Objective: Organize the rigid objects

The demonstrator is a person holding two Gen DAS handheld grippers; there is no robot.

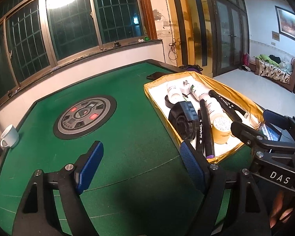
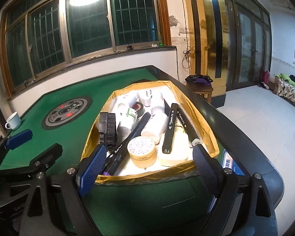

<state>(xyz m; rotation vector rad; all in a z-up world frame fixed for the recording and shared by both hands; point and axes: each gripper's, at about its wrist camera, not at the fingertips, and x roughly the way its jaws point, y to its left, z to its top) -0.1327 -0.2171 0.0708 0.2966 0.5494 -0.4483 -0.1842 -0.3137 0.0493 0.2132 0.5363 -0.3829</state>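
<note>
Blue bumpy pads sit closest, on the black right gripper (image 2: pixel 147 169), and its jaws are spread wide with nothing between them. Just past them is the gold box with a white floor (image 2: pixel 205 135), lying on the green felt table (image 2: pixel 72 137) near its right edge. All the hard things are already packed inside it.

Nearest in the box is a short round tub with a speckled lid and yellow sides (image 2: pixel 141 151). It looks light and smooth, so I think it could slip; pinching it across its sides seems best. Beside it lie long black marker pens with white writing (image 2: pixel 170 125). They look stiff and thin, and grabbing one in the middle should keep it level. Behind them are white plastic bottles (image 2: pixel 155 127), a black roll of tape (image 2: pixel 138 108), a white wall plug (image 2: pixel 146 98) and a chunky black ribbed part (image 2: pixel 108 129). That ribbed part looks heavier and easy to grip.

Over the bare felt, the black left gripper (image 1: pixel 141 167) is spread wide too, holding nothing. Far off on the table's left edge stands a white mug (image 1: pixel 9 135).
</note>
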